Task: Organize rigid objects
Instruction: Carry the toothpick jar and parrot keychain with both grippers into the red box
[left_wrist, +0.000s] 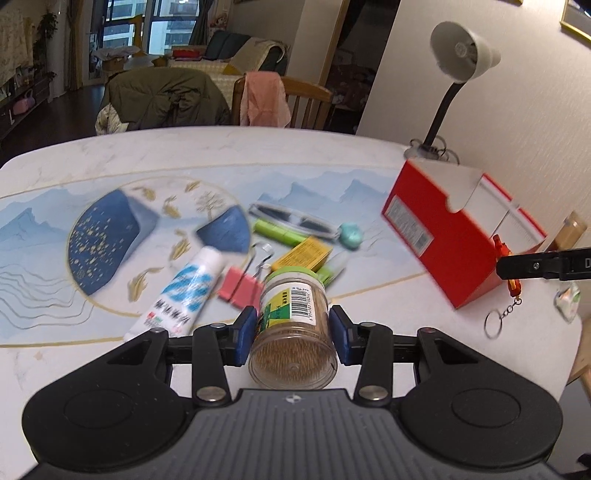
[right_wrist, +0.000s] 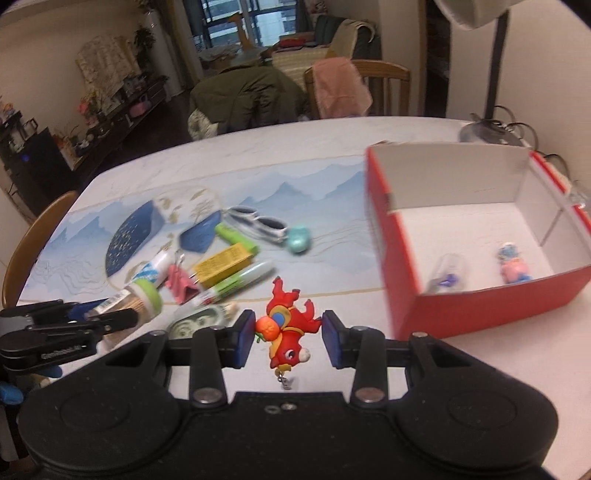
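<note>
My left gripper (left_wrist: 293, 338) is shut on a clear toothpick jar (left_wrist: 293, 332) with a green lid, held above the table. My right gripper (right_wrist: 289, 338) is shut on a red rubber keychain figure (right_wrist: 288, 328); its ring hangs below in the left wrist view (left_wrist: 496, 321). The open red box (right_wrist: 480, 310) with a white inside stands to the right; a small clear vial (right_wrist: 447, 275) and a pink-and-blue figure (right_wrist: 511, 264) lie in it. The jar also shows in the right wrist view (right_wrist: 136, 301) at the left.
On the table lie a white-blue tube (left_wrist: 184, 291), a pink binder clip (left_wrist: 240, 288), a yellow box (left_wrist: 303, 254), green pens (left_wrist: 277, 230), sunglasses (left_wrist: 291, 219) and a teal piece (left_wrist: 351, 234). A desk lamp (left_wrist: 458, 74) stands behind the box. Chairs stand beyond the far edge.
</note>
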